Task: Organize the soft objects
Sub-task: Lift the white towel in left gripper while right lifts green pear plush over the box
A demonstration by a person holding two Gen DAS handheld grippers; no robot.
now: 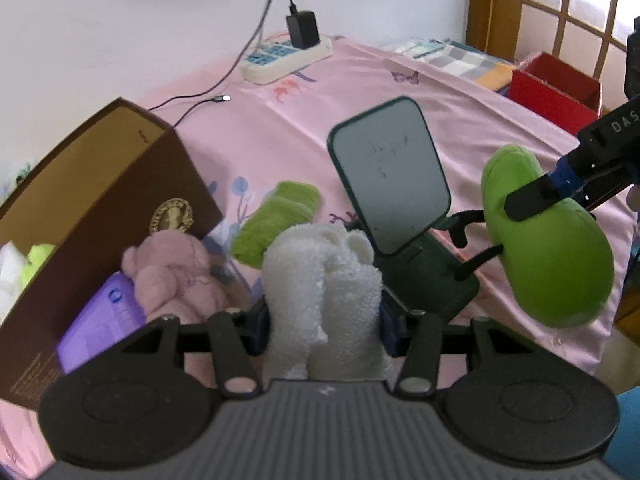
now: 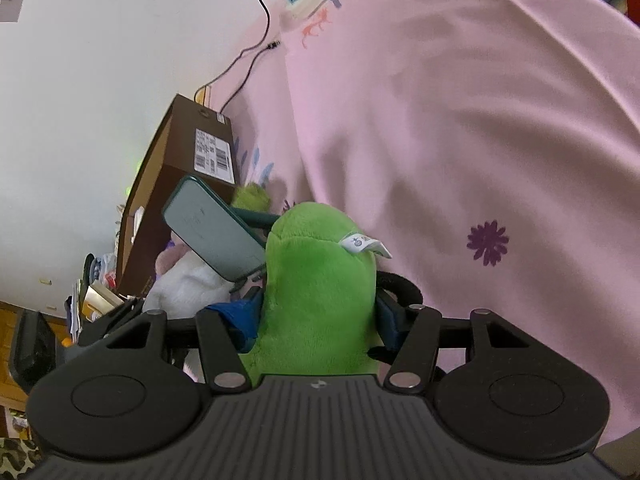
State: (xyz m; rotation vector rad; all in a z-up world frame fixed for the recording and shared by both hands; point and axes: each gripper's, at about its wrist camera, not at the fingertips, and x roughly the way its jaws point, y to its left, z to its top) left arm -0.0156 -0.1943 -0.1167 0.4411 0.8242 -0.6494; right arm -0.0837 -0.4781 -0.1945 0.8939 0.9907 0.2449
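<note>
My left gripper (image 1: pixel 323 320) is shut on a white fluffy towel (image 1: pixel 320 280), held above the pink sheet. My right gripper (image 2: pixel 318 312) is shut on a green plush toy (image 2: pixel 316 288); the toy also shows at the right of the left wrist view (image 1: pixel 552 256), with a black finger (image 1: pixel 528 200) across it. A pink plush bear (image 1: pixel 176 276) and a green rolled cloth (image 1: pixel 276 216) lie on the sheet beside an open brown box (image 1: pixel 132 200). White and lime soft items (image 1: pixel 28 260) sit inside the box.
A dark green phone stand with a tilted panel (image 1: pixel 392 172) stands between the two grippers. A purple packet (image 1: pixel 104 320) leans on the box. A power strip with a charger (image 1: pixel 288 56) and a red box (image 1: pixel 556 88) lie at the back of the bed.
</note>
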